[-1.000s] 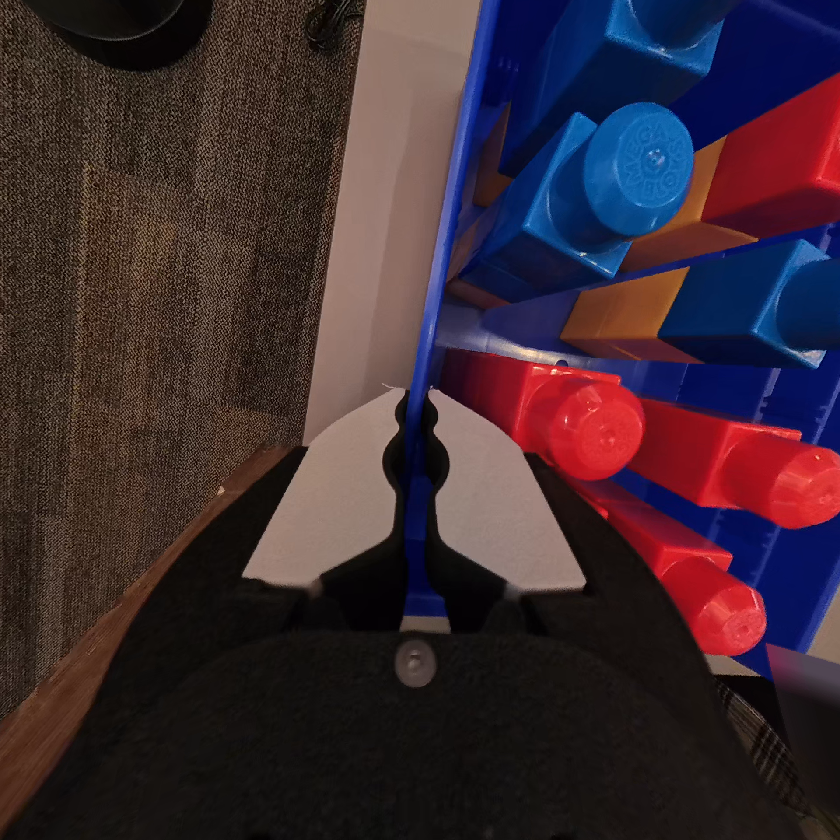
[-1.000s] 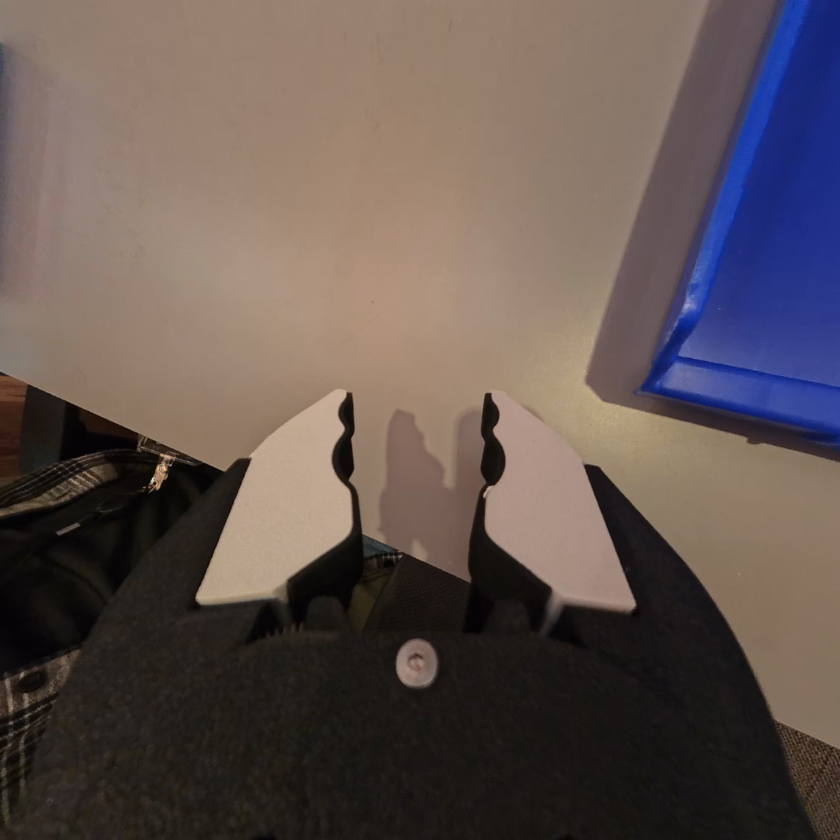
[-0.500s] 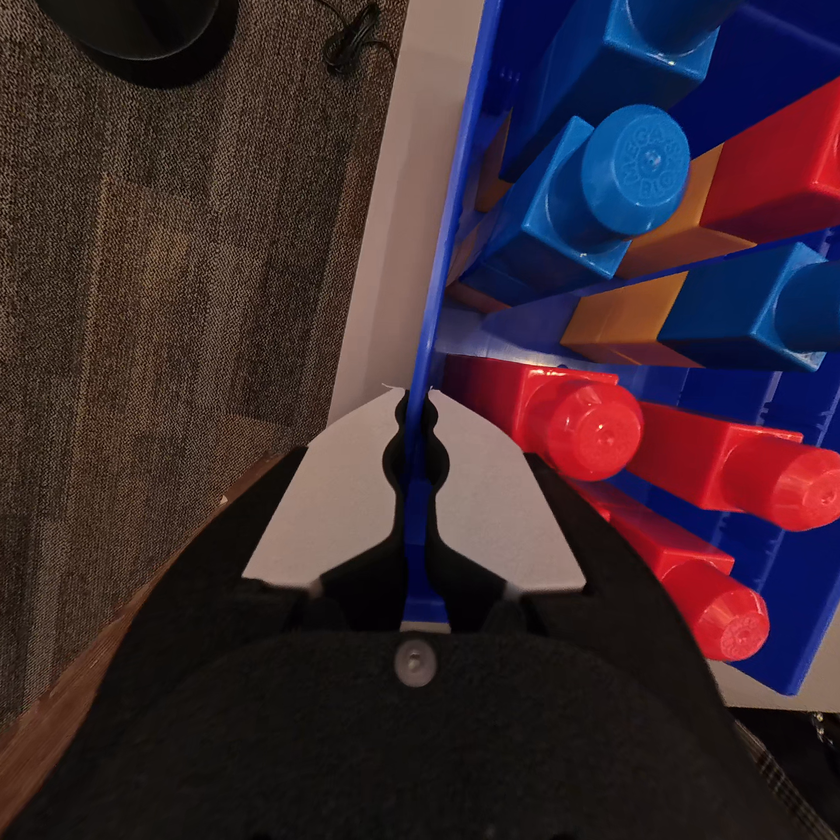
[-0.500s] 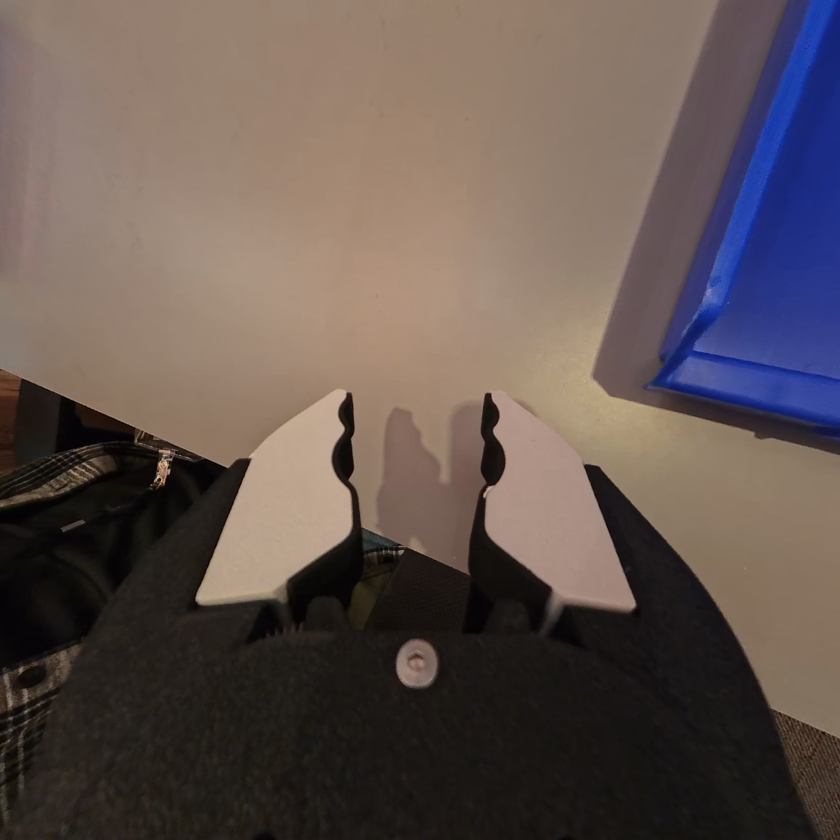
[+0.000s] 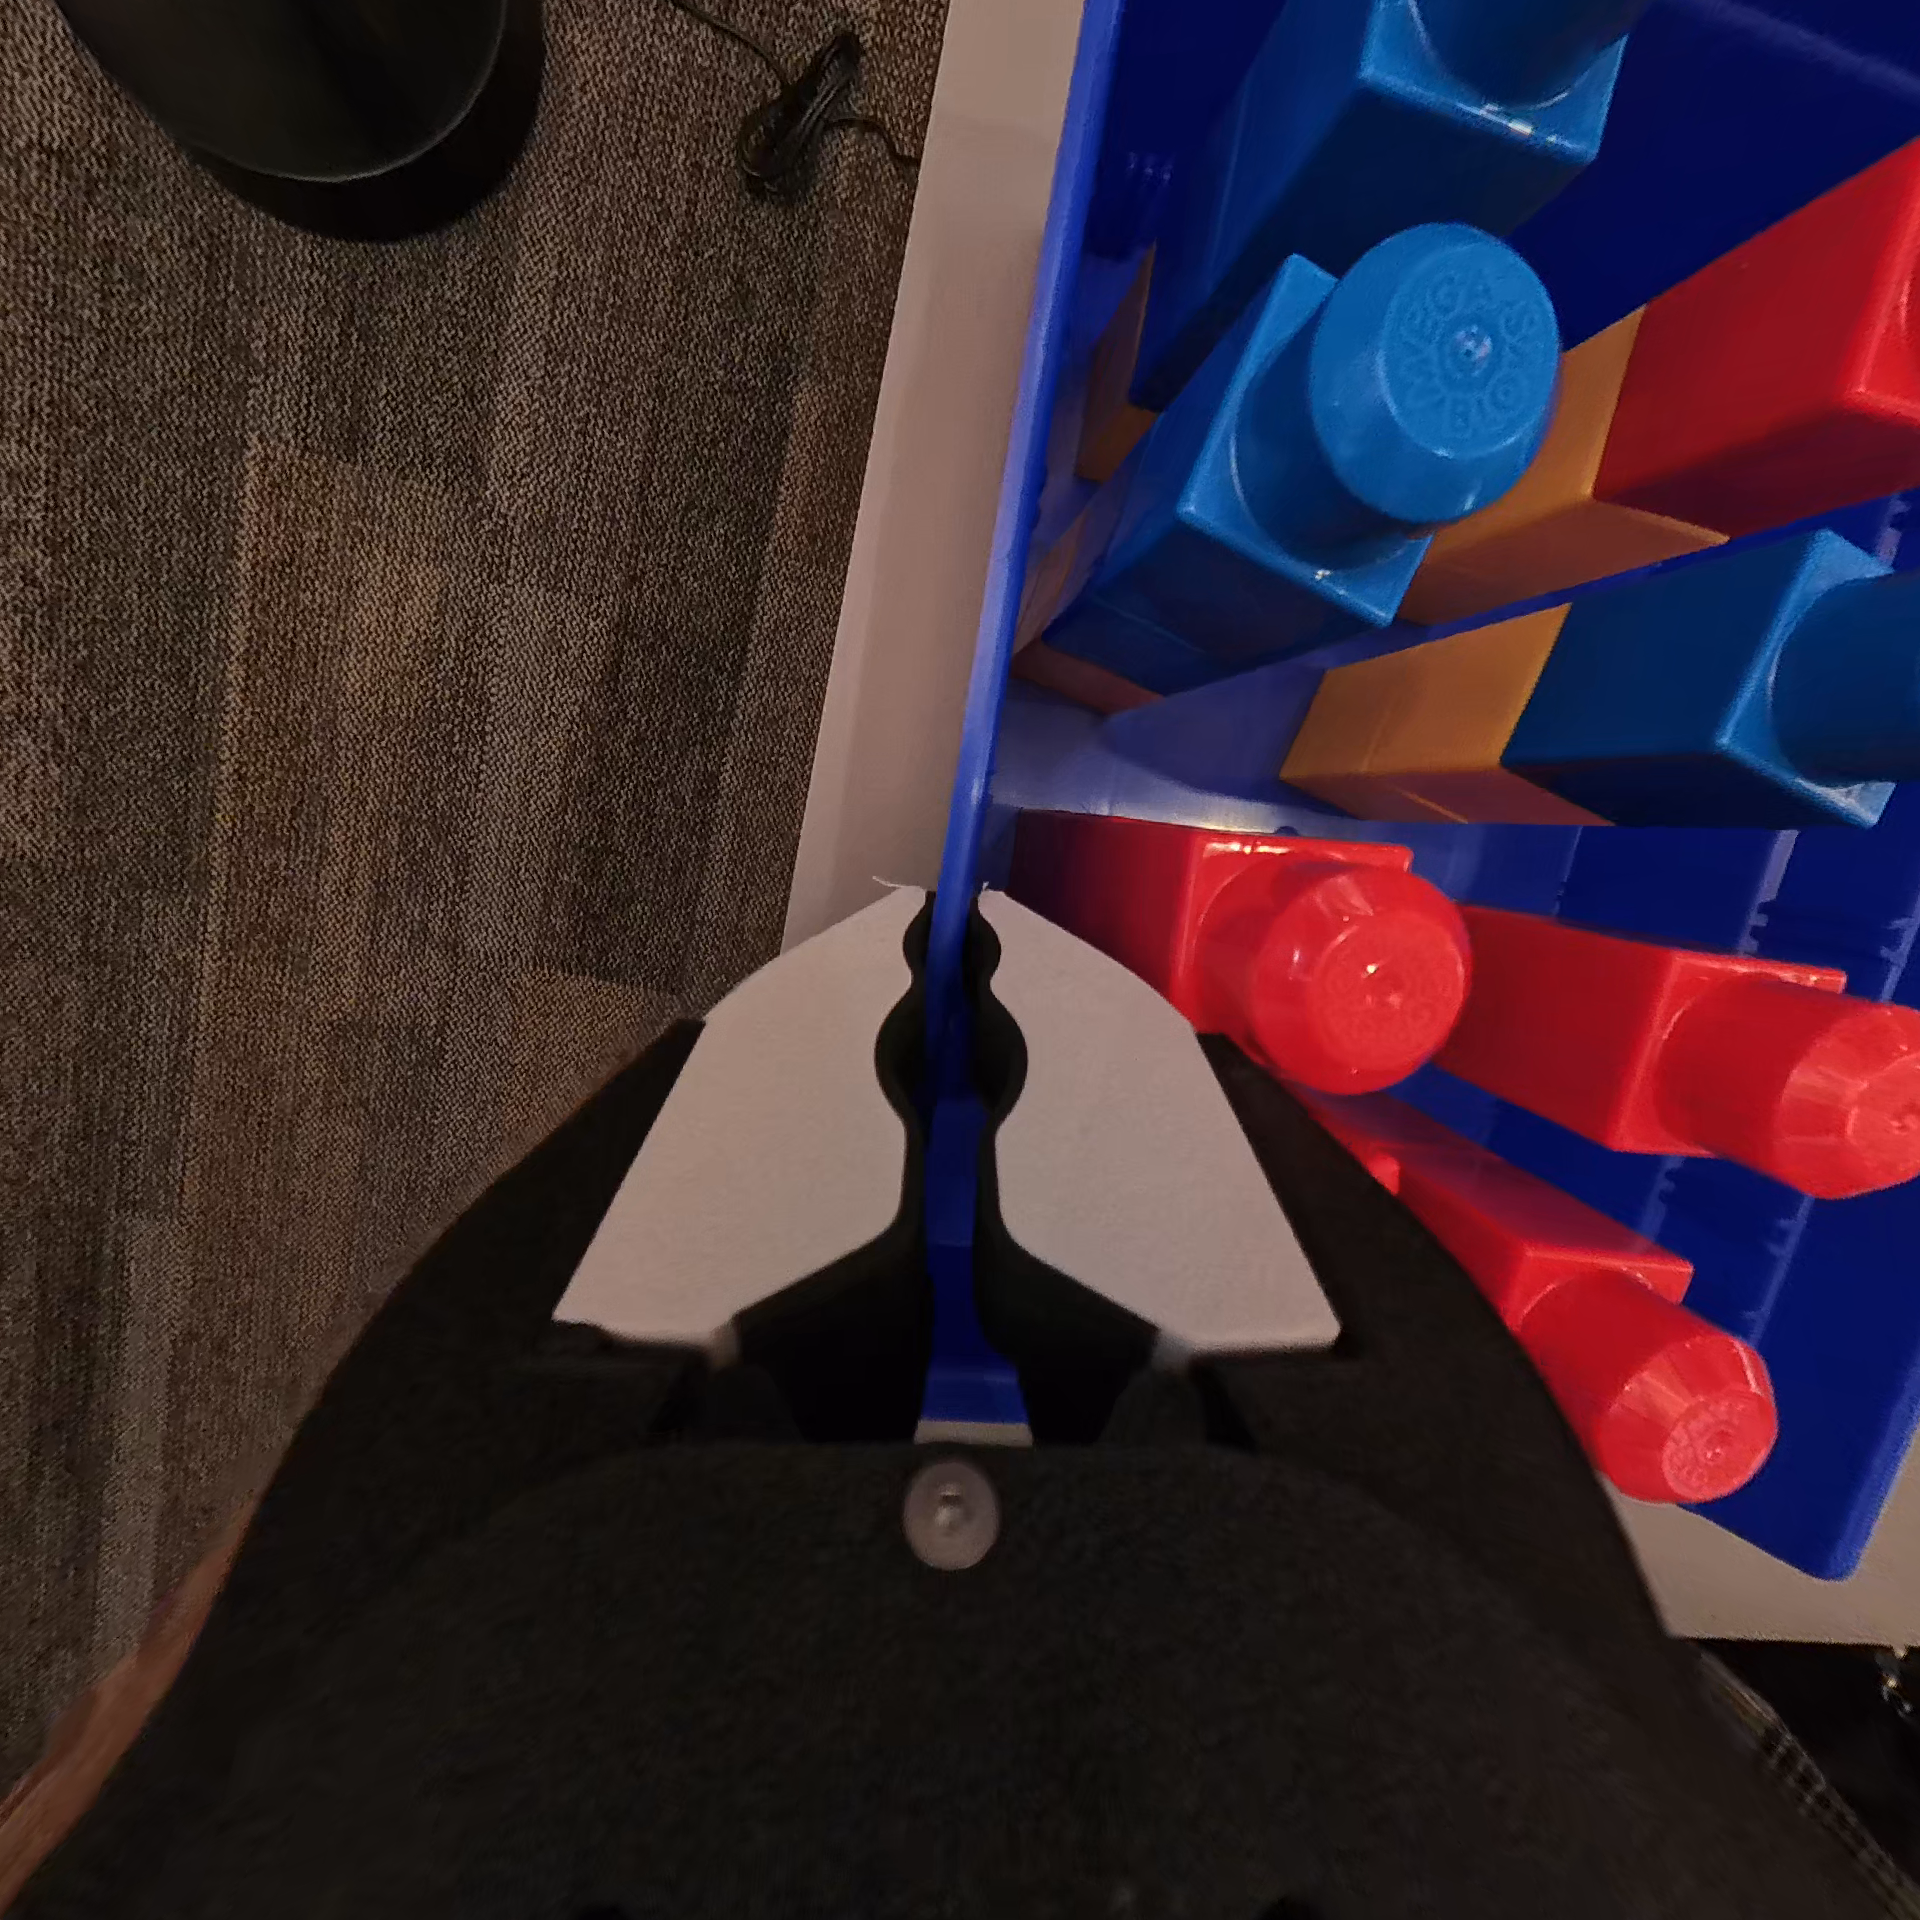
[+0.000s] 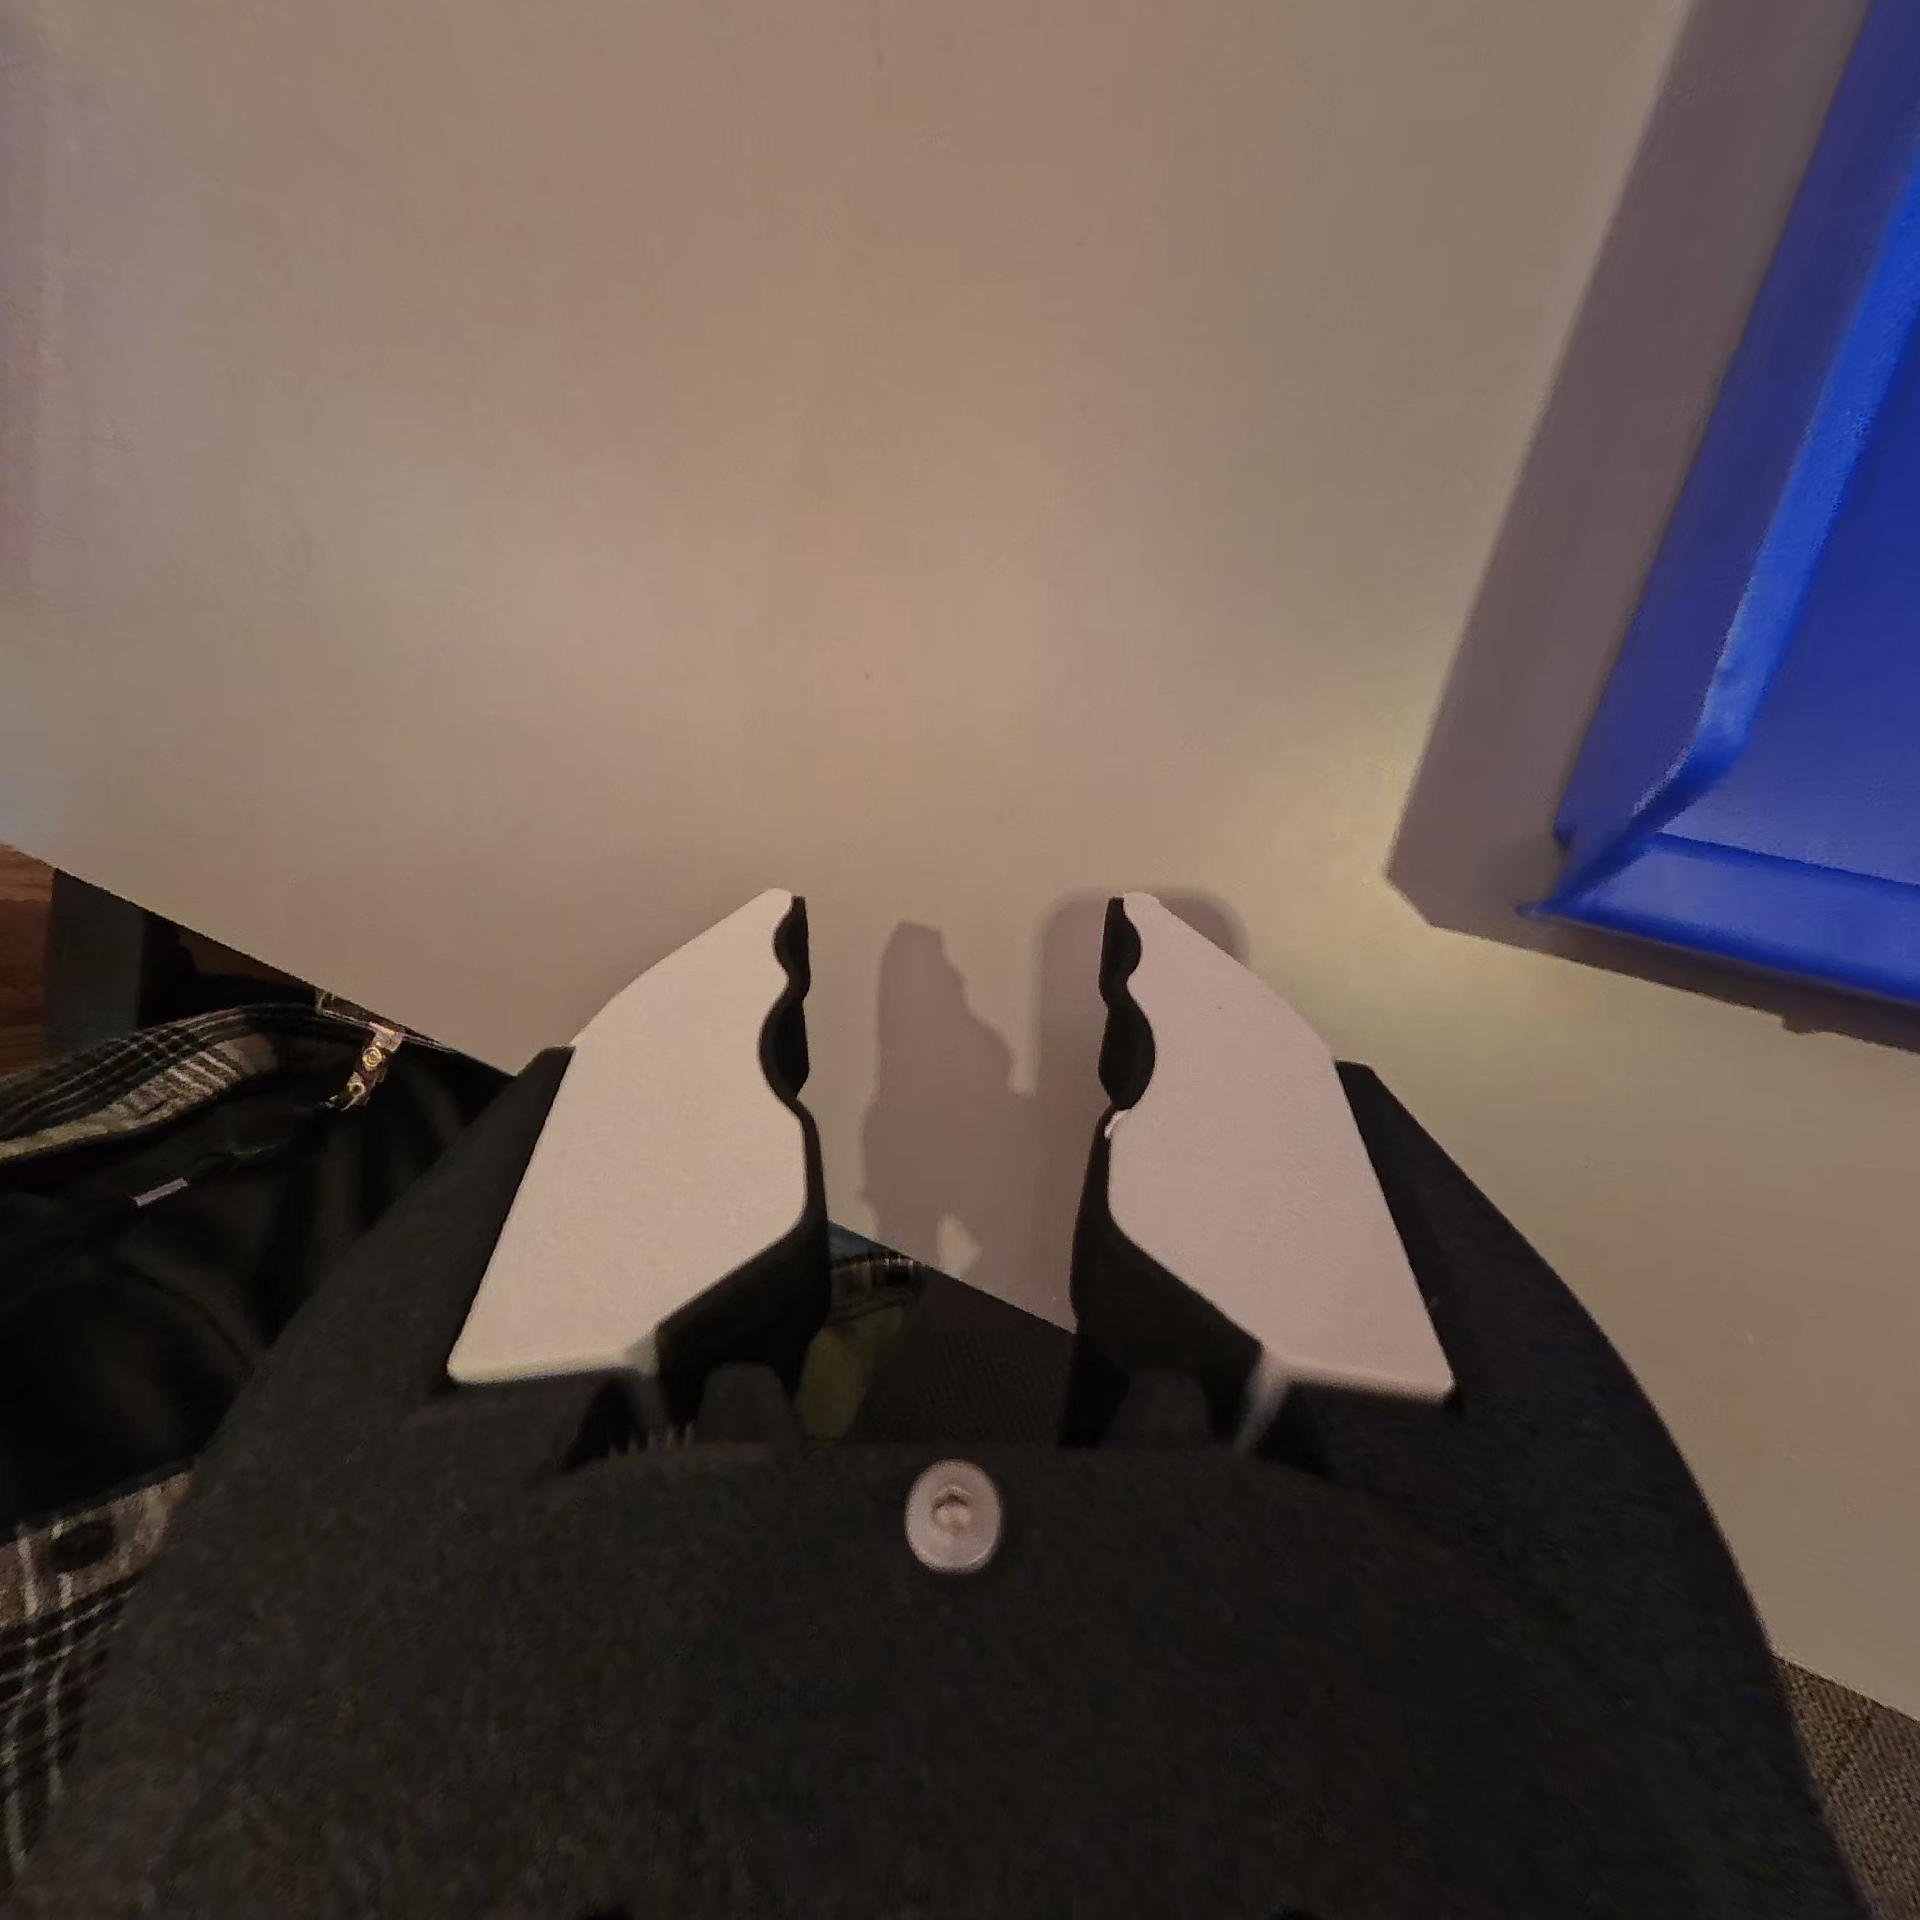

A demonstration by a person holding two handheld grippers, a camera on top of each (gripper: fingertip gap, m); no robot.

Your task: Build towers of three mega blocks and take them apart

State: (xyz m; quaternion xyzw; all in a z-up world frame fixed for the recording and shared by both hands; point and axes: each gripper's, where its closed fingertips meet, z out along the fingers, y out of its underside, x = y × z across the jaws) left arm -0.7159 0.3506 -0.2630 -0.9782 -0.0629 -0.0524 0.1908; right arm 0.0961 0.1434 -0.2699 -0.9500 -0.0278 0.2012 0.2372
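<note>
Blue bin (image 5: 1003,582) wall runs lengthwise through clamped left tool (image 5: 951,914); right tool (image 6: 954,914) gapes empty.

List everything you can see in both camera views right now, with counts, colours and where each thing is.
Bin: one, blue, on the table, its wall clamped by the left tool.
Red blocks: at least four, in the bin.
Blue blocks: at least three, in the bin's far part.
Orange blocks: a few, partly hidden under the blue and red ones.
Table: one, pale.
Carpet: grey-brown, beside the table.
Black round object: one, on the carpet.
Cable: one, black, on the carpet.
Plaid clothing: below the table edge.
Left tool: shut on the bin wall.
Right tool: open, empty, over the table.
</note>
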